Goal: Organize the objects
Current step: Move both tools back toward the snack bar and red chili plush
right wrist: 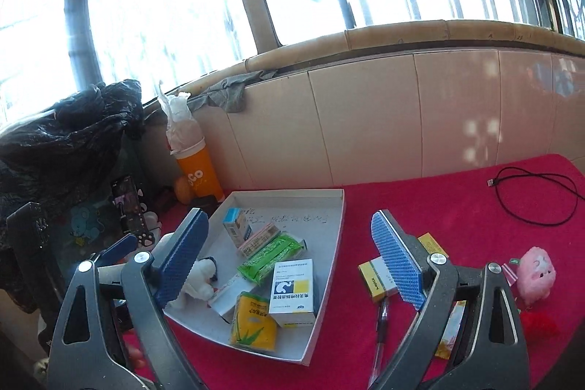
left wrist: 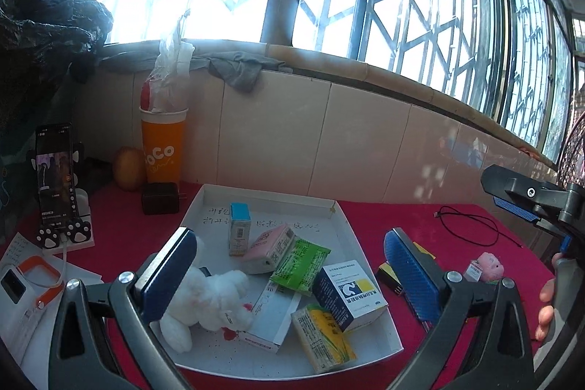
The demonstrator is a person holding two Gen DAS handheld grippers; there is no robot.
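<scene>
A white tray (left wrist: 340,218) (right wrist: 329,243) lies on the red cloth. It holds a white plush toy (left wrist: 208,298) (right wrist: 197,280), a navy-and-white medicine box (left wrist: 351,291) (right wrist: 292,287), a green packet (left wrist: 301,262), a yellow packet (left wrist: 325,335), a pink box (left wrist: 270,247) and a blue-topped box (left wrist: 239,225). My left gripper (left wrist: 289,269) hangs open above the tray with nothing between its pads. My right gripper (right wrist: 289,262) is open and empty over the tray's right edge. To the right of the tray lie a yellow box (right wrist: 373,276), a pen (right wrist: 380,328), a yellow sachet (right wrist: 451,331) and a pink plush (right wrist: 535,271) (left wrist: 488,265).
An orange cup (left wrist: 162,148), a black charger (left wrist: 161,198) and a phone on a stand (left wrist: 55,178) stand left of the tray. A black bag (left wrist: 44,35) fills the far left. A black cable (right wrist: 530,196) lies at the back right, below the tiled wall.
</scene>
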